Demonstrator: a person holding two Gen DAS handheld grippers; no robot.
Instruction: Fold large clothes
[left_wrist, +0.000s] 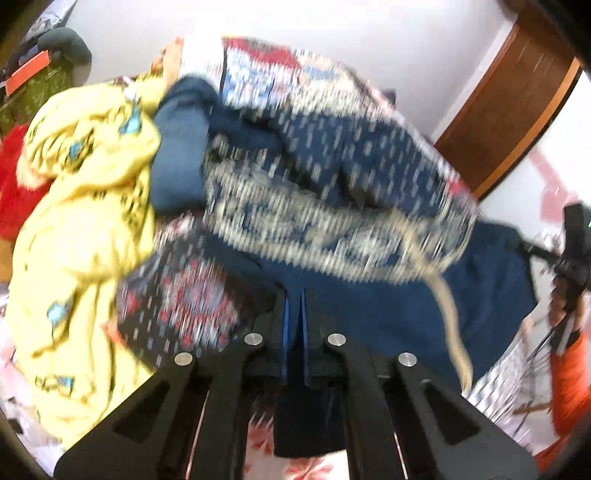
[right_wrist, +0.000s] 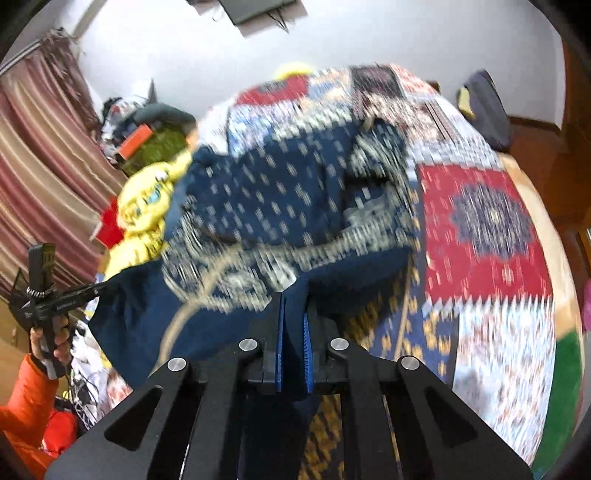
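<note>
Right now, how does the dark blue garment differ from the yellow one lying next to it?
The blue garment is dark, scattered with small pale marks and edged by a wide cream patterned border; the yellow garment is pale with turquoise and black motifs. The blue one is pinched by both the left gripper and the right gripper; nothing grips the yellow one, which lies in a crumpled heap. Both rest on the patchwork bedspread.
</note>
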